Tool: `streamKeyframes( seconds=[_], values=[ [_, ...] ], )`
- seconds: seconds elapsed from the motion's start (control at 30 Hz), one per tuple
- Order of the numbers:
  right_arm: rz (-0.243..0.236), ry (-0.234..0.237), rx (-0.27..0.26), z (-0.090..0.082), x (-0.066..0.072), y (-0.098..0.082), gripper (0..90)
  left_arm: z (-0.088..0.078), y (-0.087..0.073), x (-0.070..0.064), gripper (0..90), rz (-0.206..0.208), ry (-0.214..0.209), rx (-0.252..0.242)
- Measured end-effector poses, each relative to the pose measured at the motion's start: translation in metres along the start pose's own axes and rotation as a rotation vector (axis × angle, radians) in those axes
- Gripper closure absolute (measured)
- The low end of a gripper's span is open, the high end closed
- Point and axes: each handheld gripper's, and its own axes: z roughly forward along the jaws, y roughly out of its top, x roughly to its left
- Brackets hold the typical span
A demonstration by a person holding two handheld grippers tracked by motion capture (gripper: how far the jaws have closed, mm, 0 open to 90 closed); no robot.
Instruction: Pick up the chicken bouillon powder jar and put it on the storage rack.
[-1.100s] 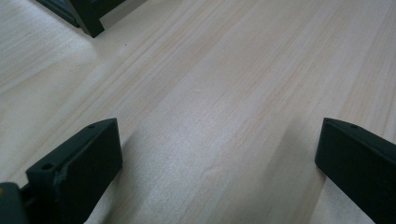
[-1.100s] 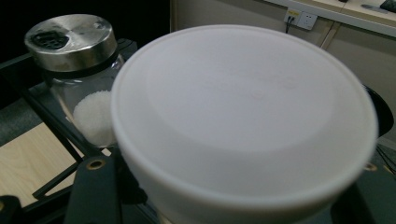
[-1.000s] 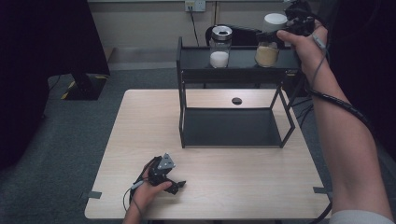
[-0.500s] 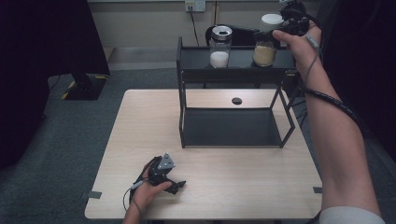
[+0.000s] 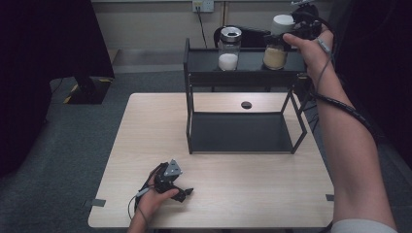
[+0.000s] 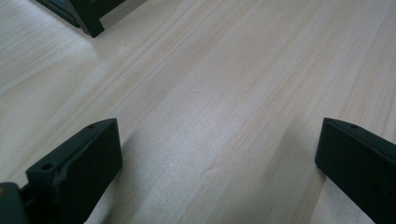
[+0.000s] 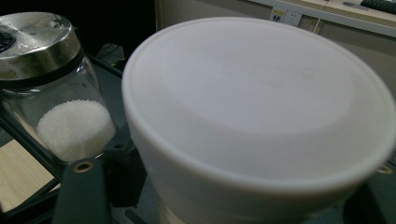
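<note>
White-lidded jar (image 5: 278,46) of tan powder stands upright on the top shelf of the black rack (image 5: 194,63), at its right end. The right gripper (image 5: 291,35) is at the lid (image 7: 261,112); its jaws have just been opening and now stand on either side of the lid, which sits between them. In the right gripper view the pads appear clear of the lid, though contact cannot be confirmed. A second jar (image 5: 229,48), with a metal lid and white grains, stands just left of it on the same shelf, apart from it. The left gripper (image 5: 180,191) rests on the pale wood worktop (image 5: 233,194) near the front edge, well apart from the rack, jaws spread wide with only bare wood between them.
</note>
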Motion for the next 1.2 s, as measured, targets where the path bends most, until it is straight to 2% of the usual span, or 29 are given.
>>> streamKeyframes(
  seconds=[0.07, 0.3, 0.4, 0.6, 0.8, 1.2],
  values=[
    [0.012, -0.015, -0.006, -0.001, 0.002, -0.001, 12.8, 0.000, 0.000, 0.000, 0.0, 0.000, 0.000, 0.000],
    [0.028, -0.019, 0.008, -0.004, 0.003, 0.000, 4.5, 0.000, 0.000, 0.000, 0.0, 0.000, 0.000, 0.000],
    [0.033, -0.025, -0.005, -0.008, 0.005, -0.002, 1.5, 0.000, 0.000, 0.000, 0.0, 0.000, 0.000, 0.000],
    [0.033, -0.030, -0.014, -0.017, 0.010, -0.006, 0.8, 0.000, 0.000, 0.000, 0.0, 0.000, 0.000, 0.000],
    [0.043, -0.013, -0.006, -0.023, 0.009, -0.009, 0.8, 0.000, 0.000, 0.000, 0.0, 0.000, 0.000, 0.000],
    [0.066, -0.031, -0.037, -0.032, 0.020, -0.026, 0.6, 0.000, 0.000, 0.000, 0.0, 0.000, 0.000, 0.000]
  ],
)
